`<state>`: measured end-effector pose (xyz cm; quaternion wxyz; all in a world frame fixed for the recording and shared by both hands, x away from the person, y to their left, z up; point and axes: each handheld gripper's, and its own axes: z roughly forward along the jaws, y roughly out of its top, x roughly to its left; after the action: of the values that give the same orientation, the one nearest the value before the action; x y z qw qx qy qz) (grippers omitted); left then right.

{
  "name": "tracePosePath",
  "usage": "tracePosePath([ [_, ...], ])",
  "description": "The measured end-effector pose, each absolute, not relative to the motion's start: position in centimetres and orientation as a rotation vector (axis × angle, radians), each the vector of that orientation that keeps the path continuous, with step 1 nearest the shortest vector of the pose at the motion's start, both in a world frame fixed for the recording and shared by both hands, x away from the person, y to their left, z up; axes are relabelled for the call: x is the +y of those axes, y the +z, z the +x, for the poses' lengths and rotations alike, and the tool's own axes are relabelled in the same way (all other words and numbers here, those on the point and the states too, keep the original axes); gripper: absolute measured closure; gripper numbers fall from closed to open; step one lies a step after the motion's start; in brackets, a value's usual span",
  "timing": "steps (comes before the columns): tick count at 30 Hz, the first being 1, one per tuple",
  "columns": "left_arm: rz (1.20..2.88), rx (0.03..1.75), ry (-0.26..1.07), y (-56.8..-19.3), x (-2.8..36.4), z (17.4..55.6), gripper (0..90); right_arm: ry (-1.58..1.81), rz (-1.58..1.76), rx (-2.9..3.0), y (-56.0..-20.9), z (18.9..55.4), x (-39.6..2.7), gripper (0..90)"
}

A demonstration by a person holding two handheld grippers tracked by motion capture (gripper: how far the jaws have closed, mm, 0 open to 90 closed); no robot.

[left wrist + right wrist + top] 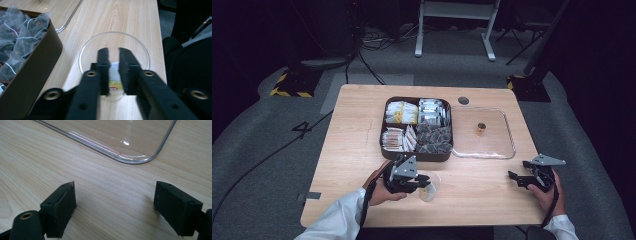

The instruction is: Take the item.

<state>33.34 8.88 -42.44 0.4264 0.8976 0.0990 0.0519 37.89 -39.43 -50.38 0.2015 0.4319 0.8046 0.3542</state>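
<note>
The left hand-held gripper hung over a clear glass cup that stood on the worktop near its front edge, just in front of a brown box. In the left gripper view its jaws reached down into the mouth of the cup, a narrow gap between them, and a small packet with a yellow label lay at the bottom of the cup between the jaws; whether the pads pressed on it could not be told. The box held four compartments of tea bags, with white and yellow packets on the left and mesh pyramid bags on the near right. A clear lid lay flat on the worktop, touching the right side of the box. The right hand-held gripper rested near the right front corner of the worktop, well apart from the cup, its jaws wide open and holding nothing, with a rounded corner of the lid just beyond them.
</note>
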Motion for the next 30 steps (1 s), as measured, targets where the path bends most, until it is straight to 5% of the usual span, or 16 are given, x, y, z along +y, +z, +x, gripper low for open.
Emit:
tracePosePath([
  [6, 2.229, 0.255, 0.162, -41.9, 9.1, 33.4, 67.9, 0.99, 1.206, 2.247, -50.4, 37.9, -39.4, 18.3],
  [18, 2.194, 0.333, 0.311, -39.6, 11.5, 33.3, 29.8, 0.989, 1.206, 2.247, -50.4, 37.9, -39.4, 18.3],
  [30, 2.29, 0.427, 0.4, -40.9, 15.0, 34.0, 19.1, 0.989, 1.206, 2.247, -50.4, 37.9, -39.4, 18.3],
])
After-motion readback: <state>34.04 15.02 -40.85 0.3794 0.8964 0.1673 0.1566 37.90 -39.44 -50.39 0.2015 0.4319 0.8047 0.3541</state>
